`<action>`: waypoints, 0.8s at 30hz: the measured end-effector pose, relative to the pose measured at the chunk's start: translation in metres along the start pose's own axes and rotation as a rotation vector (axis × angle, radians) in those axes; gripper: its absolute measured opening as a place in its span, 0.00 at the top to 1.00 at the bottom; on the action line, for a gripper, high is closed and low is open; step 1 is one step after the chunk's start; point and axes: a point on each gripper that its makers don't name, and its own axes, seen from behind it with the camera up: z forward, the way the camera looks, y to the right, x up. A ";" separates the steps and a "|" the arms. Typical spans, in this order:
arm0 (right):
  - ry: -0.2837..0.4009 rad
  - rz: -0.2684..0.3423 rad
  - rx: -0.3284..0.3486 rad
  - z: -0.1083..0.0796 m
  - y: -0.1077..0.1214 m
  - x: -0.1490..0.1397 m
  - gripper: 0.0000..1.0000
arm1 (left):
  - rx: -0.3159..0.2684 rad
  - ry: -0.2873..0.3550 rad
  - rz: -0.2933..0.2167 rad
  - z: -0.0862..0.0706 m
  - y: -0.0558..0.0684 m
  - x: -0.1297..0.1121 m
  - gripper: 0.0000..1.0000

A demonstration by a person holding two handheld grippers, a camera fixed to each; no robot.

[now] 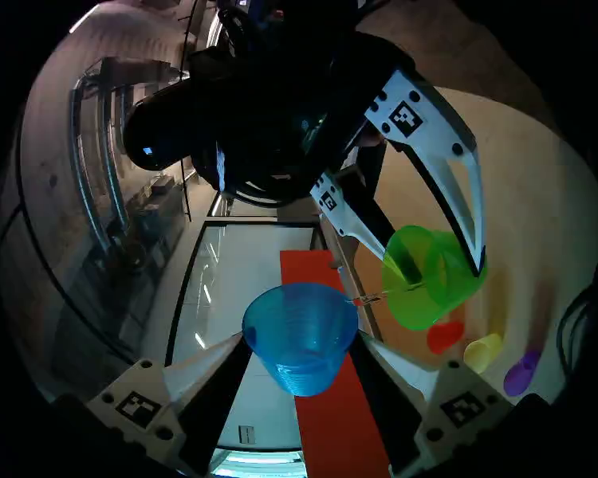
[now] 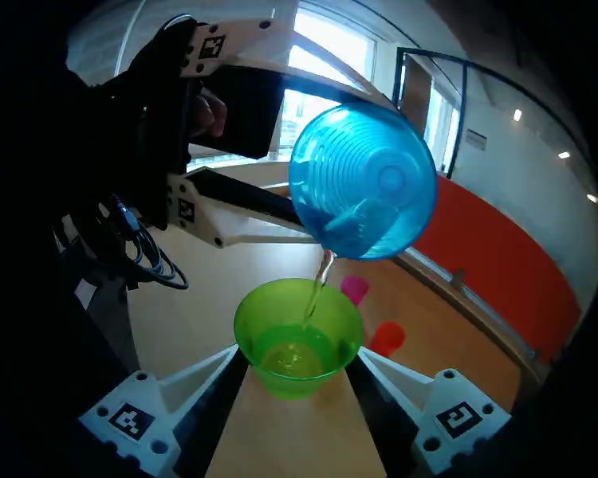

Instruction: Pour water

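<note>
No legible text (wall sign [image 2: 474,139] seemingly blurred).

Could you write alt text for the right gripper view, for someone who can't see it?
A tilted blue cup, held by the left gripper, pours a thin stream of water into a green cup held by the right gripper. Behind them, a pink cup and a red cup sit on a wooden table.

Translucent glossy plastic — the blue cup [image 2: 363,179] (ribbed) and green cup [image 2: 299,346]; table [image 2: 299,442] smooth, matt wood.
</note>
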 end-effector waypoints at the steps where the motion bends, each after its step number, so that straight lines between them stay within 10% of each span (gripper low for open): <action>1: 0.000 0.001 -0.001 0.000 0.000 0.000 0.15 | 0.003 -0.001 0.000 0.000 -0.001 0.000 0.15; 24: 0.007 0.000 -0.007 -0.002 0.004 0.002 0.15 | 0.025 0.001 0.066 -0.001 -0.002 0.009 0.15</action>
